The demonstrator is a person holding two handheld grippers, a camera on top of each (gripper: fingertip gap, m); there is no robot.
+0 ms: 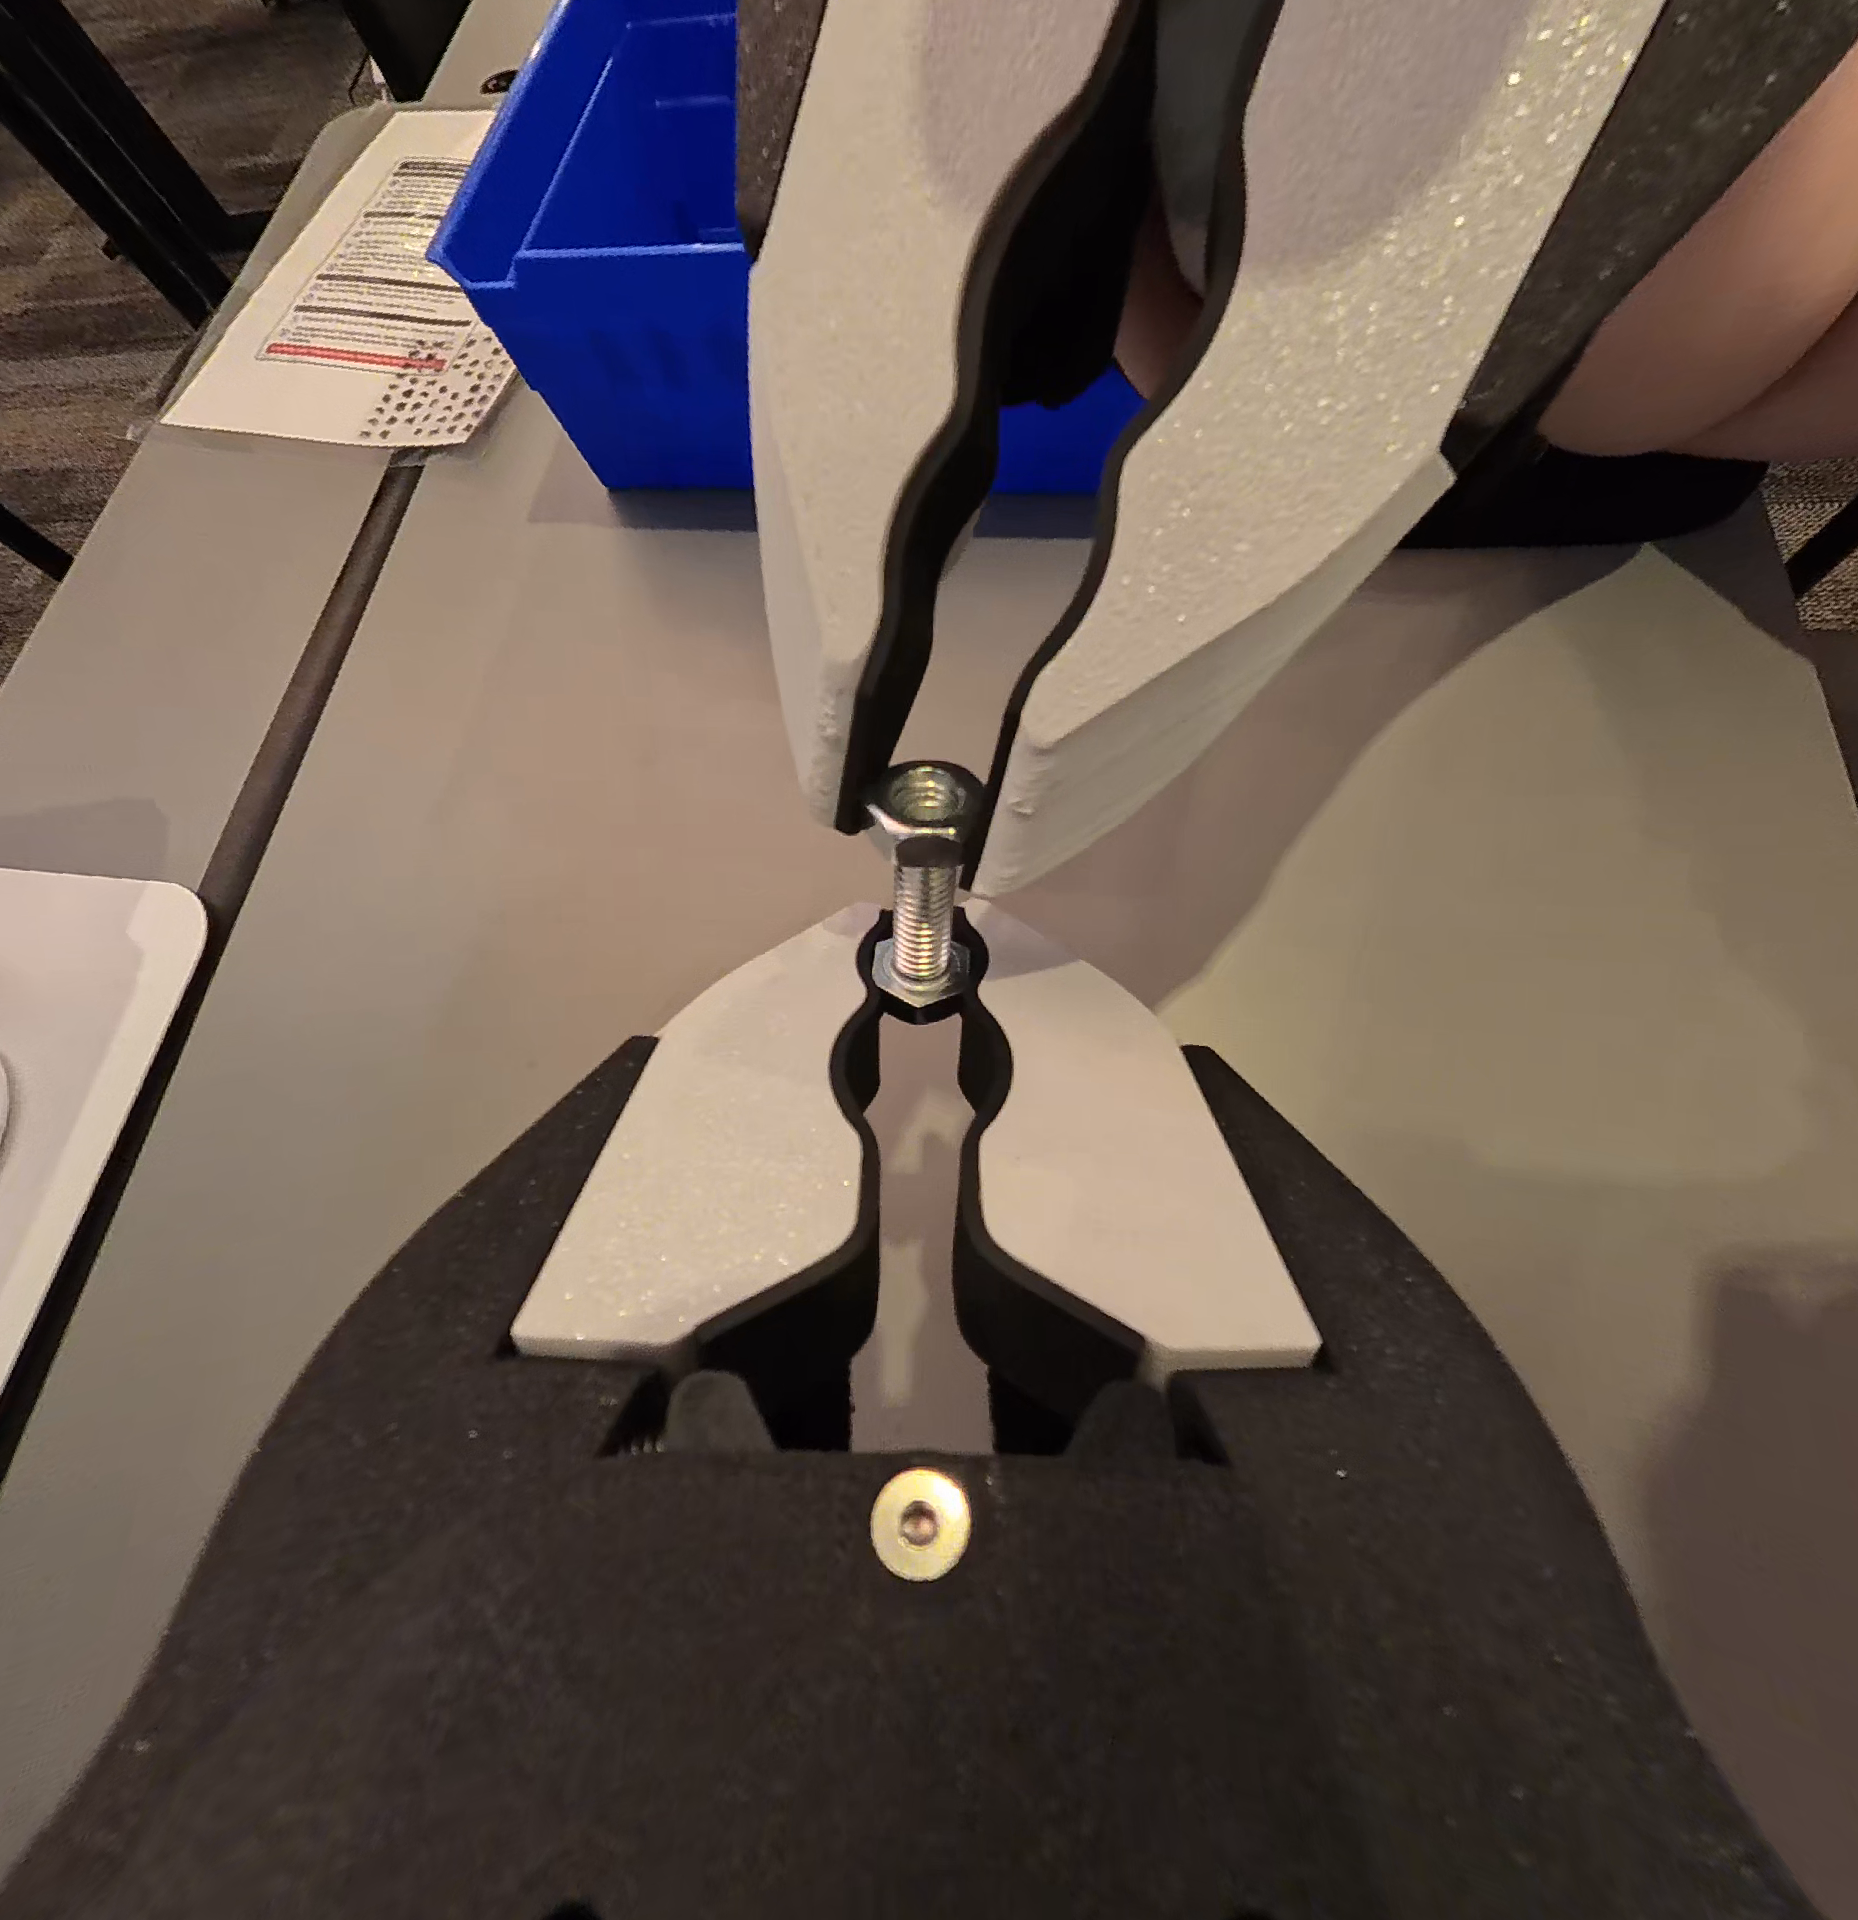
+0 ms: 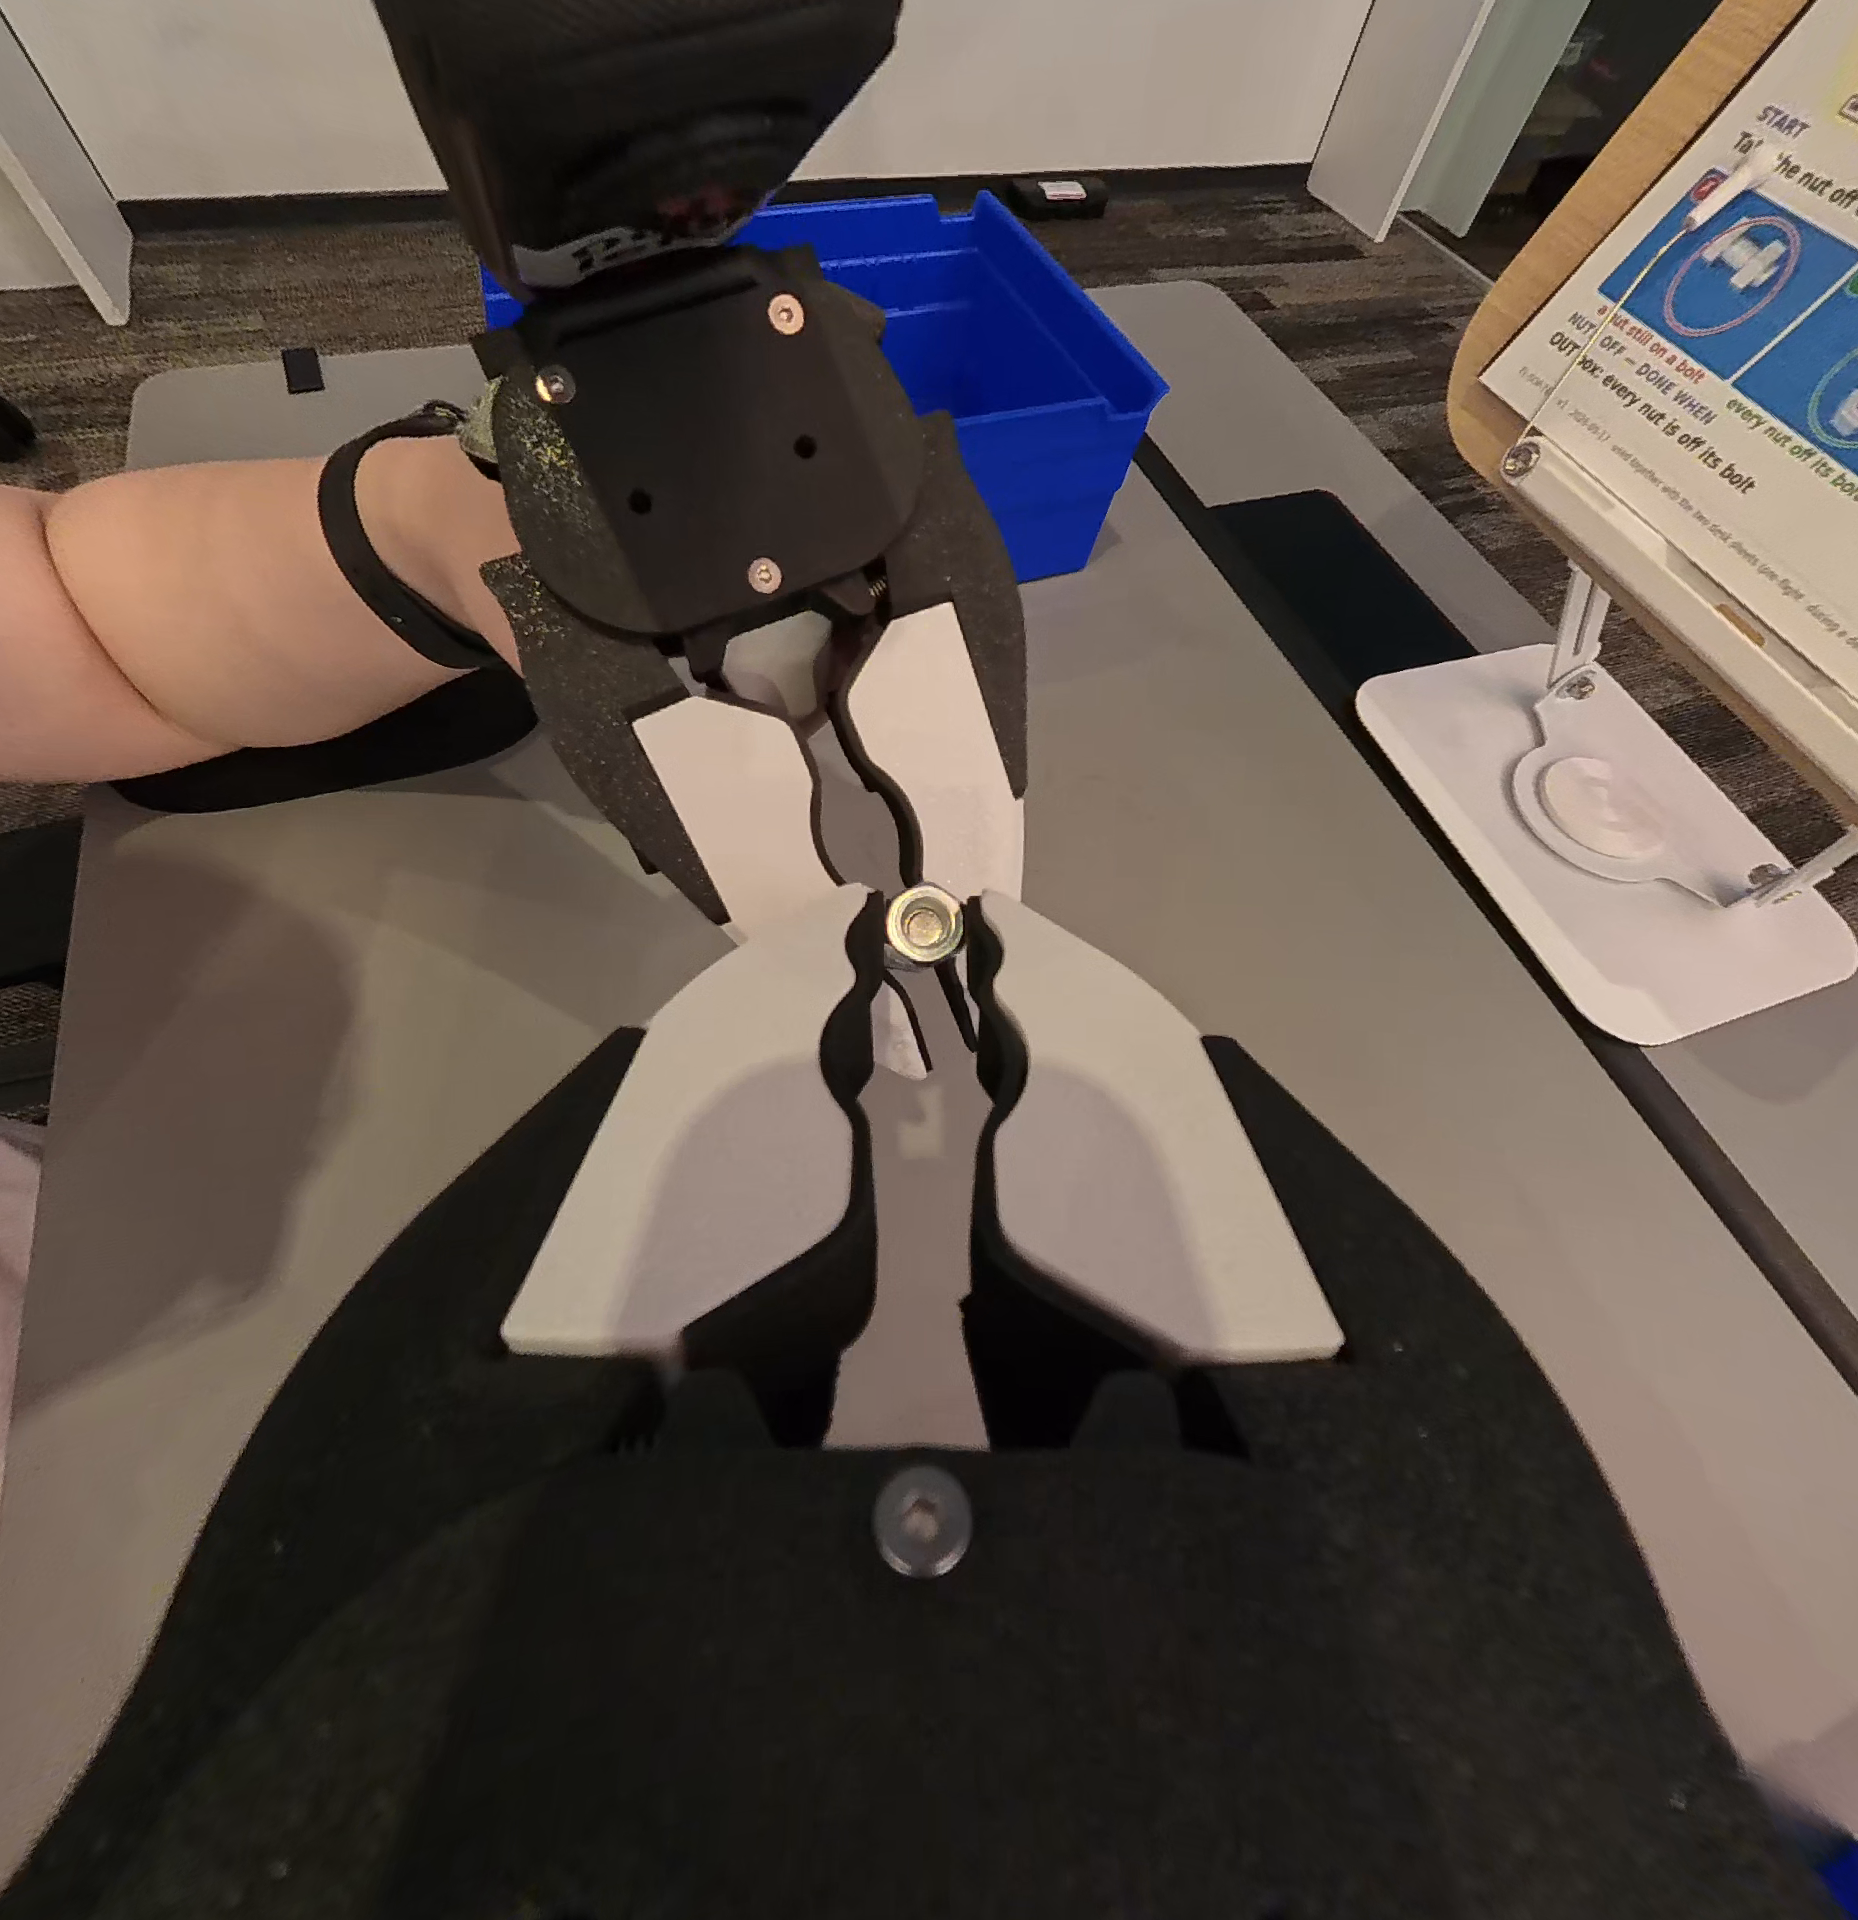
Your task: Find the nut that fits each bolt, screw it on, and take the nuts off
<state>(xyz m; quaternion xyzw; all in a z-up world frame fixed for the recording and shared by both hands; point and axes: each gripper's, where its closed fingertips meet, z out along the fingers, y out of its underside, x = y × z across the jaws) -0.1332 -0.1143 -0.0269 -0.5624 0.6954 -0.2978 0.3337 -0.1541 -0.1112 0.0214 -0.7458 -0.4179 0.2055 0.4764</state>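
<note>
The left gripper [image 1: 920, 971] is clenched on the head of a bolt [image 1: 917, 920], so that the threaded stem stands out toward the right gripper [image 1: 925, 821]. The right gripper is clenched on a nut [image 1: 923, 795] that sits at the free tip of the stem. Both are held in the air above the middle of the desk [image 1: 551, 665], in front of the blue bin [image 1: 613, 312] that stands near its far edge.

The first risk, I think, is that the nut goes on crooked. In the left wrist view it seems a little tilted against the stem, and turning it like this could cross the threads and jam it. The second risk is that the nut slips out, because only the very tips of the fingers [image 1: 852, 748] hold its flats; a strong twist could let it fall on the desk and roll away. The bolt head could also turn in the left gripper if the nut becomes stiff.

The bolt is short, bright silver metal with clean threads and a six-sided head. From the right wrist view the nut [image 2: 923, 925] is also six-sided and shiny, and the end of the stem shows inside its hole. How many turns it is on, I cannot tell
</note>
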